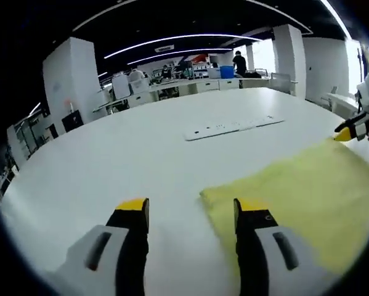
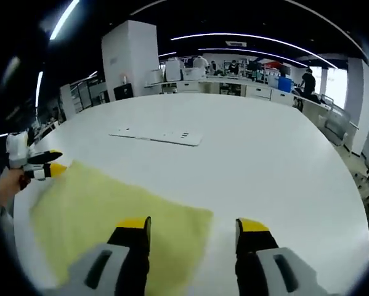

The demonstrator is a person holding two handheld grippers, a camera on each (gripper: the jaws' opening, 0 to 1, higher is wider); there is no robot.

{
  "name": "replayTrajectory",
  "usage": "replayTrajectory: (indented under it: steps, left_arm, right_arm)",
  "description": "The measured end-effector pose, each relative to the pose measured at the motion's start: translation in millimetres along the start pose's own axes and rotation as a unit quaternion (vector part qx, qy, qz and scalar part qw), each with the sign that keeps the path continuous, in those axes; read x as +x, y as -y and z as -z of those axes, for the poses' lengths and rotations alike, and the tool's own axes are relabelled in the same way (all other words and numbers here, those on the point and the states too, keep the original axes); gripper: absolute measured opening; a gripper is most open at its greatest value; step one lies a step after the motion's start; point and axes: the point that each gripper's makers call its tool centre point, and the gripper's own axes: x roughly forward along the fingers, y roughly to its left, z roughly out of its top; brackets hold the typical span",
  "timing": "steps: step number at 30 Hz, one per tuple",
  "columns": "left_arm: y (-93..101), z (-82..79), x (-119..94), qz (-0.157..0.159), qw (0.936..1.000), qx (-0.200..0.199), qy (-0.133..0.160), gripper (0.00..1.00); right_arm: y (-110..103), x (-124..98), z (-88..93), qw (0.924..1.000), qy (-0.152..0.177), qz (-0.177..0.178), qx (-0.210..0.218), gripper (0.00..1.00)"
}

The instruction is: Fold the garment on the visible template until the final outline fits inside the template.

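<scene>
I see the garment (image 1: 313,197) as a pale yellow cloth lying flat on the white table (image 1: 110,160), folded into a rough rectangle with smooth, nearly wrinkle-free surface. In the right gripper view, its near corner (image 2: 199,216) points toward the table's middle. I cannot make out a template outline.

One yellow garment (image 1: 307,197); one white table (image 1: 110,160); one flat white template (image 1: 233,127).
</scene>
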Motion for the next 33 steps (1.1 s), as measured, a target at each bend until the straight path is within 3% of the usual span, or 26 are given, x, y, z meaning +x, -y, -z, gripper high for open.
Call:
replayTrajectory:
  steps: [6, 10, 16, 21, 26, 33]
  left_arm:
    - [9.0, 3.6, -23.0, 0.035, 0.9992, -0.016, 0.008, 0.77]
    - [15.8, 7.8, -40.8, 0.055, 0.9984, -0.006, 0.007, 0.84]
    - [27.0, 14.0, -62.4, 0.09, 0.9958, 0.014, 0.009, 0.92]
    - [32.1, 13.4, -78.1, 0.122, 0.9923, 0.008, 0.022, 0.96]
    - [37.1, 19.2, -97.2, 0.137, 0.9903, 0.012, 0.022, 0.96]
    - [45.4, 41.1, -119.0, 0.17, 0.9852, 0.017, 0.003, 0.89]
  right_arm:
    - [-25.1, -22.2, 14.8, 0.9987, -0.018, -0.047, -0.006, 0.68]
    - [-34.0, -37.7, 25.1, 0.9975, -0.027, -0.066, -0.005, 0.69]
    - [-39.2, -61.6, 40.4, 0.9969, -0.032, -0.072, -0.006, 0.72]
    - [-46.8, -79.1, 51.4, 0.9954, -0.036, -0.088, -0.013, 0.72]
    - [-54.1, -96.5, 64.2, 0.9939, -0.04, -0.102, -0.015, 0.71]
    - [-56.2, -113.3, 80.5, 0.9924, -0.046, -0.114, -0.008, 0.66]
